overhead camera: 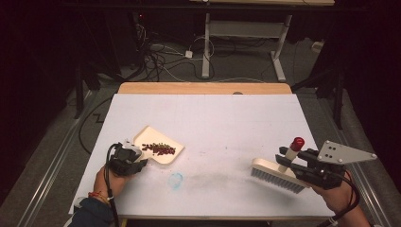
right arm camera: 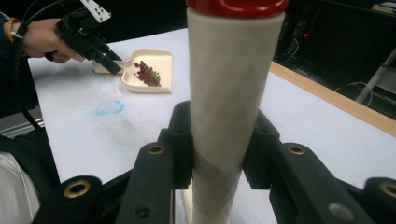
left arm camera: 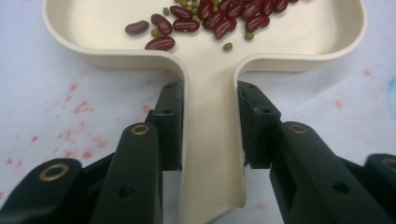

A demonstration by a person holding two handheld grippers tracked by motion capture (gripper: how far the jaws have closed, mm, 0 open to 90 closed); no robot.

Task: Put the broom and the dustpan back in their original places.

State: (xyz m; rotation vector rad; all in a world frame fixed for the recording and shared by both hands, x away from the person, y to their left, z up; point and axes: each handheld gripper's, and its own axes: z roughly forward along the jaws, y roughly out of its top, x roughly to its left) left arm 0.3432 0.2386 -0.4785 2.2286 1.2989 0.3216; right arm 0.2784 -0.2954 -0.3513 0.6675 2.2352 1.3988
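The white-covered desk (overhead camera: 208,123) with a pale wood far edge carries two tools well apart, and the coming move, as I judge it, turns on the line between them. In the high view the cream plastic dustpan (overhead camera: 165,139) lies toward 9 o'clock from the desk's middle, and the cream brush with a white bristle row and a red-capped handle (overhead camera: 276,174) sits toward 4 o'clock. From the brush, the dustpan lies at about 10 o'clock, across a faint grey smear and a small blue ring mark (overhead camera: 176,180) on the sheet.

The dustpan's long axis runs from its handle at 8 o'clock to its open lip at 2 o'clock, so the lip faces away from the brush; it would likely need turning, or the brush would need to come round, before anything could be swept in. The left claw (left arm camera: 210,121) is clamped on the dustpan's handle, jaws pressed to both sides. The right claw (right arm camera: 217,144) is clamped on the brush's upright handle, bristles down near the sheet.

The heap of dark red beans with a few small green ones (left arm camera: 210,18) already rests inside the pan, near its handle end. The left hand is the nearer to them.
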